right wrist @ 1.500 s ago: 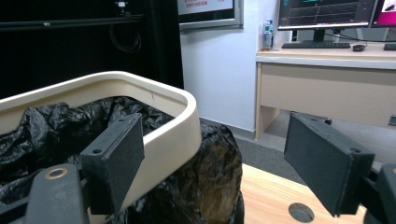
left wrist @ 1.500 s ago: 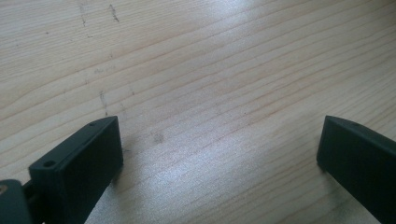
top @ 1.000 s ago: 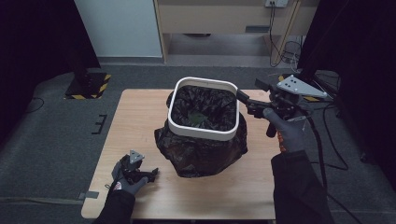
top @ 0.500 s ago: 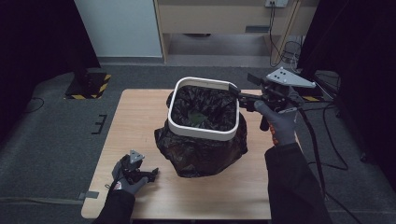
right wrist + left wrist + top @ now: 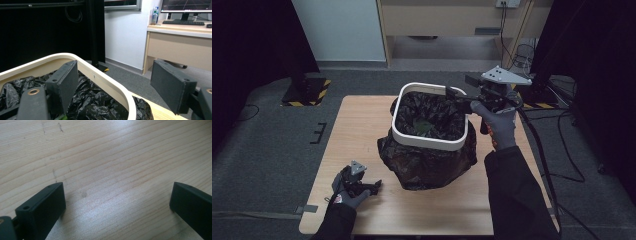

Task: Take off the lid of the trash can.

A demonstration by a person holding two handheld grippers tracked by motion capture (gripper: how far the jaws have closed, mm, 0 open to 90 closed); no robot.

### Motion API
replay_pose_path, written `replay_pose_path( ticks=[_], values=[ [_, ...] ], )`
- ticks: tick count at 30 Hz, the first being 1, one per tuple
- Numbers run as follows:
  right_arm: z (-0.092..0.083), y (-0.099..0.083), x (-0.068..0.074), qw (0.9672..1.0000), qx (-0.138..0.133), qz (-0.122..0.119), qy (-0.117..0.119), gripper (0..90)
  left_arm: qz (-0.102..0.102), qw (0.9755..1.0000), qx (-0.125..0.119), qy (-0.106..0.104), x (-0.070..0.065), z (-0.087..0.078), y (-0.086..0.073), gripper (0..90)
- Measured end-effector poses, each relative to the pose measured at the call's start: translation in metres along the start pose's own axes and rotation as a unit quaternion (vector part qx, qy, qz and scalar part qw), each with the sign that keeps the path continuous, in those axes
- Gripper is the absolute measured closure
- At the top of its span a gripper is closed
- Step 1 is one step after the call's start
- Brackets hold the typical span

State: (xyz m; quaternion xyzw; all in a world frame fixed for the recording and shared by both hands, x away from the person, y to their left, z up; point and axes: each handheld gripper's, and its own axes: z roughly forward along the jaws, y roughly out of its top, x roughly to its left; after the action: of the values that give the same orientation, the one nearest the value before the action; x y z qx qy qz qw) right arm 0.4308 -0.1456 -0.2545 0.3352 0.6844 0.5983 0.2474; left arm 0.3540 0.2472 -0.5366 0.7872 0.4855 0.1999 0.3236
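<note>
High view: a white-rimmed bin (image 5: 430, 144) lined with a black bag (image 5: 427, 165) stands mid-bench (image 5: 362, 125); the right claw (image 5: 456, 94) straddles its far-right rim, the left claw (image 5: 374, 186) rests near the front-left. Left gripper view: jaws apart over bare wood. Right gripper view: jaws apart, having just closed slightly, the rim (image 5: 105, 81) between them.

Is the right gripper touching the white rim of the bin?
Cannot tell. In the right gripper view, the right gripper straddles the white rim with open jaws; no contact or gap shows plainly.
</note>
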Motion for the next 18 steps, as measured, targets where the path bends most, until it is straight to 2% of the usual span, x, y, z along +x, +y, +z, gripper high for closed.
replay_pose_path(
  ticks=[10,14,18],
  values=[
    [0.014,-0.002,0.003,0.9999,0.015,0.002,0.006,23.1,0.002,1.0000,0.001,-0.001,0.000,0.000,0.000,0.0],
    [0.020,-0.005,0.004,0.9995,0.030,-0.004,0.009,23.9,0.001,1.0000,0.000,-0.001,0.000,0.000,0.000,0.0],
    [0.026,-0.008,0.003,0.9989,0.045,-0.011,0.002,24.2,0.002,1.0000,0.001,-0.001,0.000,0.000,0.000,0.0]
  ],
)
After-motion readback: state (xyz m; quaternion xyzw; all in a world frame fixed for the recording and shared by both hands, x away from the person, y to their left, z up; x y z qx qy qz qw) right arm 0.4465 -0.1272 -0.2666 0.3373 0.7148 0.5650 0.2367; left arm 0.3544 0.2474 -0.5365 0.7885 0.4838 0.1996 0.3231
